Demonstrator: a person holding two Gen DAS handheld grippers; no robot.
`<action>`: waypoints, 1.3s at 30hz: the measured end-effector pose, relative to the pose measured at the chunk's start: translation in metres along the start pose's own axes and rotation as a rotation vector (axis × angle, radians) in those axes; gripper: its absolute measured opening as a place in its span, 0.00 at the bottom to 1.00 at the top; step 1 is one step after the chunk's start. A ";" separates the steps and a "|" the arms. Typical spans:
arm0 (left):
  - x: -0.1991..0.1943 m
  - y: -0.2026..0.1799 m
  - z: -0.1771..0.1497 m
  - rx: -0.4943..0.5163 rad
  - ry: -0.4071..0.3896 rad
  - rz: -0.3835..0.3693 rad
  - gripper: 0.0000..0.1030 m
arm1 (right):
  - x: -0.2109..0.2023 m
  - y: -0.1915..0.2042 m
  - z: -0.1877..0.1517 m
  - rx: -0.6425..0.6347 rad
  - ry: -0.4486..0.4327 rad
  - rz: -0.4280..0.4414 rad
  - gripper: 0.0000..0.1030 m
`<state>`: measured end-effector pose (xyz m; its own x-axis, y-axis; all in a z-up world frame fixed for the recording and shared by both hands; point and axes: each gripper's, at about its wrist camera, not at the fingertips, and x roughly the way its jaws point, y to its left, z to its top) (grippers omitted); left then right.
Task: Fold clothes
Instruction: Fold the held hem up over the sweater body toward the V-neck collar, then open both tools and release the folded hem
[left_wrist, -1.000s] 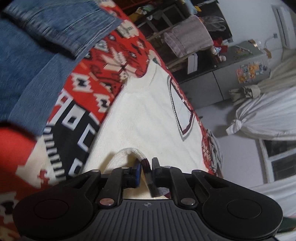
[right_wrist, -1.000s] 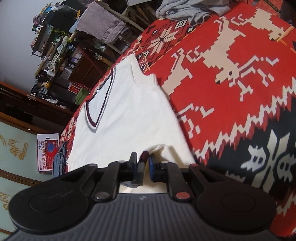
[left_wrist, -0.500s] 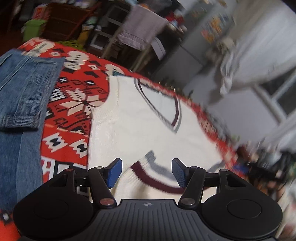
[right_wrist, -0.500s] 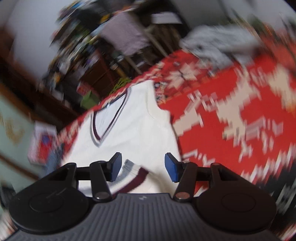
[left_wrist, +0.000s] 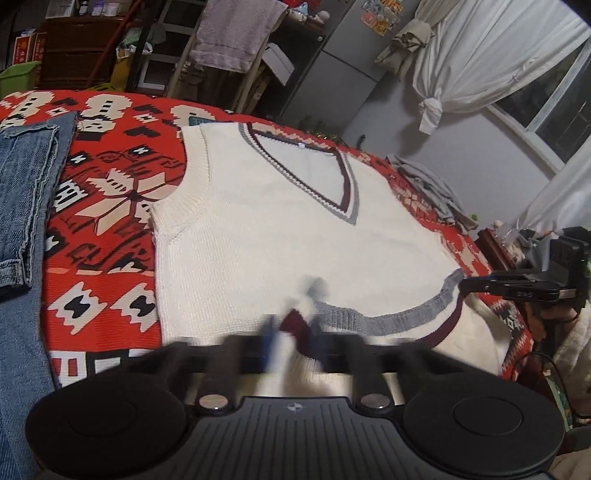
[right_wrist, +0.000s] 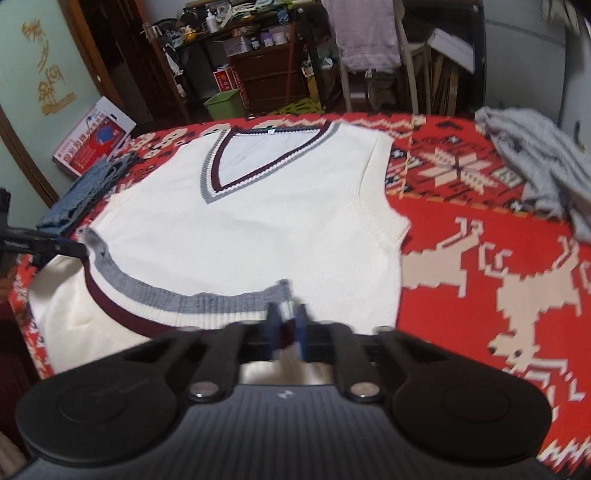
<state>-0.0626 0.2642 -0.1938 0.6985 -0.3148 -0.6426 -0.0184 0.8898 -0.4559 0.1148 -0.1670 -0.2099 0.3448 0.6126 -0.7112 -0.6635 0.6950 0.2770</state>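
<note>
A white knit vest (left_wrist: 277, 240) with a grey and maroon V-neck lies face up on the red patterned blanket (left_wrist: 103, 206). Its grey and maroon hem (left_wrist: 388, 317) is raised at the near edge. My left gripper (left_wrist: 291, 332), blurred by motion, is shut on the hem's left end. At the far right of the same view, my right gripper (left_wrist: 463, 285) pinches the hem's other corner. In the right wrist view, the right gripper (right_wrist: 287, 325) is shut on the hem (right_wrist: 166, 299) of the vest (right_wrist: 258, 221), and the left gripper (right_wrist: 83, 251) grips the opposite corner.
Folded blue jeans (left_wrist: 22, 206) lie on the blanket left of the vest. A crumpled grey garment (right_wrist: 535, 166) sits on its right side. Beyond the bed stand a chair draped with a towel (right_wrist: 369, 37), dark shelves and a green bin (right_wrist: 225, 105).
Both grippers were shut on the vest a second ago, stood open above the hem half a second ago, and are now shut on the hem's two ends. Both views have levelled out.
</note>
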 end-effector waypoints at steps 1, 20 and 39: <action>-0.004 -0.001 0.000 -0.002 -0.012 -0.003 0.06 | -0.005 -0.001 0.000 0.018 -0.020 0.002 0.06; 0.025 0.024 0.036 -0.106 -0.081 0.133 0.06 | 0.026 -0.022 0.032 0.163 -0.070 -0.151 0.06; 0.017 0.025 0.033 -0.074 -0.097 0.214 0.17 | 0.031 -0.028 0.033 0.207 -0.119 -0.222 0.24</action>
<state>-0.0271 0.2918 -0.1957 0.7382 -0.0853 -0.6692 -0.2233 0.9051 -0.3617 0.1660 -0.1545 -0.2186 0.5494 0.4686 -0.6918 -0.4183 0.8709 0.2578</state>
